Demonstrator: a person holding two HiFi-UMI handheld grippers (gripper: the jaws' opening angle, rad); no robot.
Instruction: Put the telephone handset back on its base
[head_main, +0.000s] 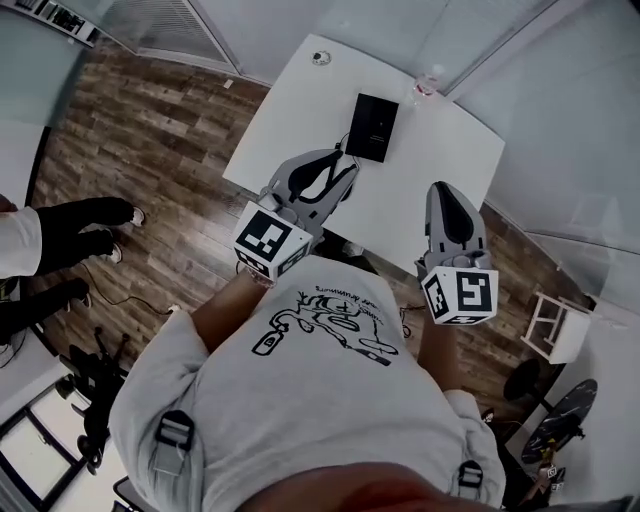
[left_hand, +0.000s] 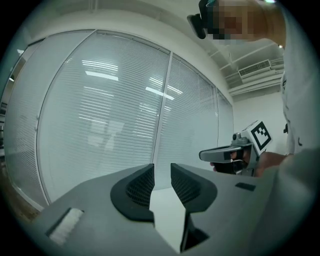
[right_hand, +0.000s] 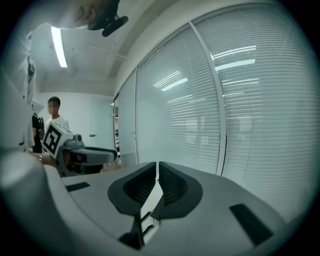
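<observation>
L gripper (head_main: 338, 168) is raised clear of the white desk (head_main: 300, 110), jaws slightly apart w/ nothing btwn them. The black telephone (head_main: 372, 127) lies on the desk beyond both grippers (its parts too small to tell apart). R gripper (head_main: 441, 192): jaws pressed together, empty.

Matt white table (head_main: 300, 110), wood-grain floor (head_main: 150, 130), matt black telephone (head_main: 372, 127)

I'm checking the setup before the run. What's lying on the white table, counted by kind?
Black telephone: 1
Clear bottle: 1
Small round object, too small to identify: 1
Total: 3
</observation>
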